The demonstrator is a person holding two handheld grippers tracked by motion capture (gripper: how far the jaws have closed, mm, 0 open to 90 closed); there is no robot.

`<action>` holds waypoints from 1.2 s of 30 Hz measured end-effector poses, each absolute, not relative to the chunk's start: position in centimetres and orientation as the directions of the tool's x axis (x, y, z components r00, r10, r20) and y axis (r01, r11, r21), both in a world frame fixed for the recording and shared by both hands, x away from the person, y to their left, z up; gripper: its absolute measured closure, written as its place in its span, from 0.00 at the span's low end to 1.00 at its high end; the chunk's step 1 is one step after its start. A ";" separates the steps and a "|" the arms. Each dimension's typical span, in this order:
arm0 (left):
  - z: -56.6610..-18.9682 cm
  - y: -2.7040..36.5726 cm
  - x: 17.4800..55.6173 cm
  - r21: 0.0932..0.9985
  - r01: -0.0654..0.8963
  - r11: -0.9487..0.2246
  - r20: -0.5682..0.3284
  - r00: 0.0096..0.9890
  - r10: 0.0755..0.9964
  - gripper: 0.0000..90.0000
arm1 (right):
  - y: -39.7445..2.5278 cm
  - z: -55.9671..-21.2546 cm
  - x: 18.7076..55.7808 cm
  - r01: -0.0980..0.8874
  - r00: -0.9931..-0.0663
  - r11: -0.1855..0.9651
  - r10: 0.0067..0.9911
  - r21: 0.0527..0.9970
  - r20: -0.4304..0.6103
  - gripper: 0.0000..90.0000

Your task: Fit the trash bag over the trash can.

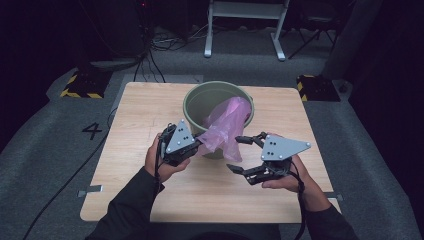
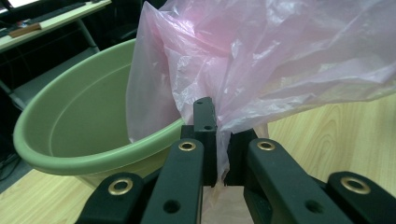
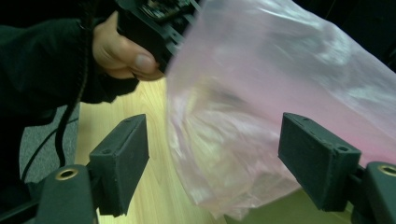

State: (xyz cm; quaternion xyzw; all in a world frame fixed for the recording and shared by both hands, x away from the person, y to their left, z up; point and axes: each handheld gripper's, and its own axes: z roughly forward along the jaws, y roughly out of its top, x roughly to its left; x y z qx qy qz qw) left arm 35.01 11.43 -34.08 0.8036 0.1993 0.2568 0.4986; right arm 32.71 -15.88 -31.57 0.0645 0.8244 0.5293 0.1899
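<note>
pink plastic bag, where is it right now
In the high view the thin pink plastic bag drapes over the near rim of the round green plastic tub at table centre, pinched by the left gripper, with the open right gripper beside it.

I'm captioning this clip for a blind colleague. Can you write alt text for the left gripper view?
The left gripper is shut on a fold of a thin pink plastic bag that billows up and to the right. Behind it at left sits a green plastic bucket, with the bag's edge draped over its rim, on a light wooden table.
</note>
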 end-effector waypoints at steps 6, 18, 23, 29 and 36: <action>-34.1 11.5 34.9 0.900 0.058 -0.432 0.221 0.794 0.567 0.96 | -15.1 -31.8 33.2 -0.086 -0.868 0.420 0.414 0.903 -0.275 0.55; -35.0 13.5 34.6 0.897 0.061 -0.437 0.214 0.807 0.551 0.85 | -17.9 -31.5 37.2 0.033 -0.799 0.298 0.581 0.954 -0.154 0.99; -35.1 14.6 34.0 0.897 0.079 -0.434 0.206 0.796 0.570 0.68 | -18.7 -31.4 38.0 0.061 -0.776 0.280 0.617 0.958 -0.132 1.00; -34.6 15.1 32.0 0.917 0.074 -0.392 0.186 0.789 0.586 0.30 | -18.5 -31.3 38.1 0.071 -0.767 0.295 0.627 0.953 -0.137 1.00; -33.3 14.2 28.7 0.926 -0.029 -0.377 0.256 0.782 0.568 0.32 | -18.2 -31.2 38.0 0.076 -0.764 0.304 0.630 0.950 -0.141 1.00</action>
